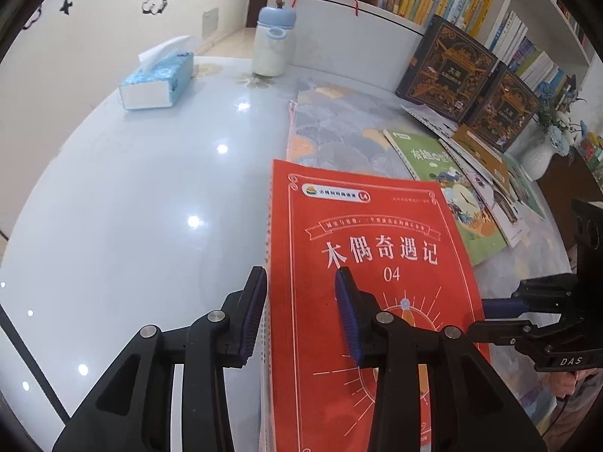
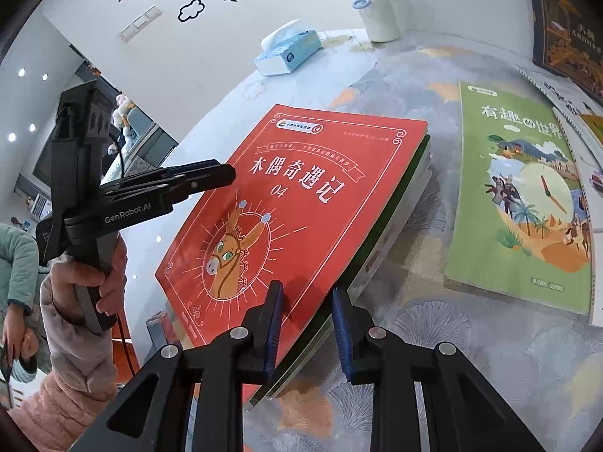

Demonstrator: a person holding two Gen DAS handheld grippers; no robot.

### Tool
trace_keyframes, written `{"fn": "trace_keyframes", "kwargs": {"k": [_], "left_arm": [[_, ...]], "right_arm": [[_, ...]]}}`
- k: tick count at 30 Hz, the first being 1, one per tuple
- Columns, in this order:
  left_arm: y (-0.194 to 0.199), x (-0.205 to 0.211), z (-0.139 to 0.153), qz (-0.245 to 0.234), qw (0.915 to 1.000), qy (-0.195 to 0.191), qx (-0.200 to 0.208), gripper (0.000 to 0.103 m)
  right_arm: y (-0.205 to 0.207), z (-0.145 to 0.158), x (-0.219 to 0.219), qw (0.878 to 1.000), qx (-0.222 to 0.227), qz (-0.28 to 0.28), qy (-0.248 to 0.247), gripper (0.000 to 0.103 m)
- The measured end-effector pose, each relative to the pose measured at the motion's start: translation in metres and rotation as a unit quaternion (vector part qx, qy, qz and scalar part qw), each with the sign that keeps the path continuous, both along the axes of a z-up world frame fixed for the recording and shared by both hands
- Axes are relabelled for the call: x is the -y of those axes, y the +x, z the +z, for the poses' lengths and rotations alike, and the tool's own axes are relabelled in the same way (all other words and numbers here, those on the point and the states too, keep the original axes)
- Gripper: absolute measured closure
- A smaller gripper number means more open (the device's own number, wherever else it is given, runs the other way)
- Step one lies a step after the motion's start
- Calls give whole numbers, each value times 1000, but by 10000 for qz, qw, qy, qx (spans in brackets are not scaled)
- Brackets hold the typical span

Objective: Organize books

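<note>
Left of the red-covered paperback stack (image 1: pixel 361 263) the glossy pale-blue surface (image 1: pixel 132 207) lies bare up to the blue tissue box (image 1: pixel 158 79) and white bottle (image 1: pixel 272 45). Rightward, the green picture book (image 2: pixel 524 203), overlapping thin books (image 1: pixel 490 184) and dark ornate hardbacks (image 1: pixel 448 67) crowd the way.

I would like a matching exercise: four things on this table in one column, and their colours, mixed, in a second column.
Things:
1. tissue box
2. book with the donkey
3. book with the clock picture
4. bottle

Colours:
A. green cover
B. white body, pale blue cap
C. red cover
D. light blue with a white side

Pairs: 1-D, 2-C, 3-A, 4-B
</note>
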State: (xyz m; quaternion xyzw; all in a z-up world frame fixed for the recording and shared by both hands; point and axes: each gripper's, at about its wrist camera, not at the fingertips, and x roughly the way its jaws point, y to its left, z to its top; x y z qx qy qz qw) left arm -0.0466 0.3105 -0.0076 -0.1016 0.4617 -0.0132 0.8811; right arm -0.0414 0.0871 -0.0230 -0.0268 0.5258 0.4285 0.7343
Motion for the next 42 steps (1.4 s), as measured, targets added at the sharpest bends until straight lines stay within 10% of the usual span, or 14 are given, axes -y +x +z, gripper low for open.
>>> {"fn": "trace_keyframes", "kwargs": {"k": [8, 17, 29, 37, 42], "left_arm": [[-11, 17, 21, 247, 9989, 348, 201, 66], [-4, 106, 45, -339, 9963, 343, 718, 38], [26, 243, -26, -1188, 9924, -232, 223, 38], [22, 247, -50, -1241, 9908, -455, 298, 38], [17, 240, -52, -1200, 9883, -881, 323, 27]], "right_arm": [[-4, 1, 25, 9986, -470, -125, 222, 71], [14, -16, 147, 9857, -984, -1226, 607, 53], [76, -65, 313, 8940, -2165, -3101, 2403, 52], [101, -54, 299, 8812, -1445, -3866, 2308, 51], [86, -49, 286, 8931, -146, -3997, 2058, 55]]}}
